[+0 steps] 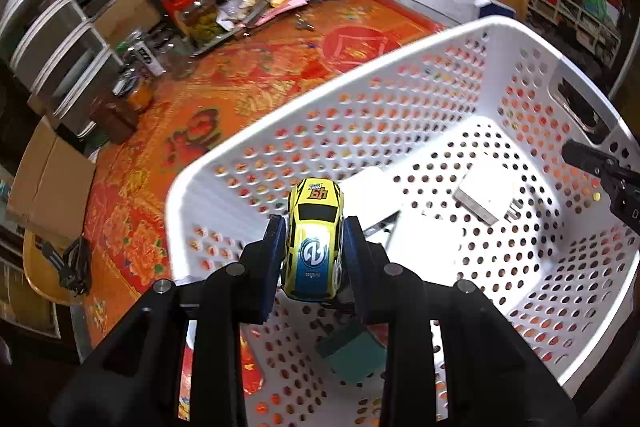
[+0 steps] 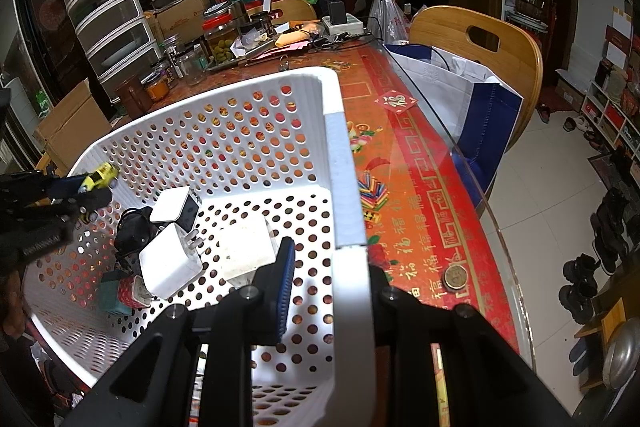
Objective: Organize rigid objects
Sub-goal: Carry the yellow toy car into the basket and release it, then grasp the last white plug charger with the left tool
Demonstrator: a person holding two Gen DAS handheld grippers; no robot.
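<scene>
My left gripper (image 1: 314, 239) is shut on a yellow and blue toy car (image 1: 315, 239) and holds it above the near end of a white perforated basket (image 1: 304, 107). The car and the left gripper also show in the right wrist view, car (image 2: 100, 175) at the left. My right gripper (image 2: 330, 259) is shut on the basket's wall (image 2: 344, 187), one finger inside and one outside. In the basket lie white chargers (image 2: 170, 263), a white block (image 2: 244, 251), a black item (image 2: 132, 231) and a teal and red object (image 2: 120, 293).
The basket stands on a table with a red and orange patterned cloth (image 1: 248, 79). Jars and clutter (image 1: 204, 15) crowd the far side. A coin (image 2: 456, 277) and coloured sticks (image 2: 374, 191) lie right of the basket. Wooden chairs (image 2: 480, 39) stand beyond the table.
</scene>
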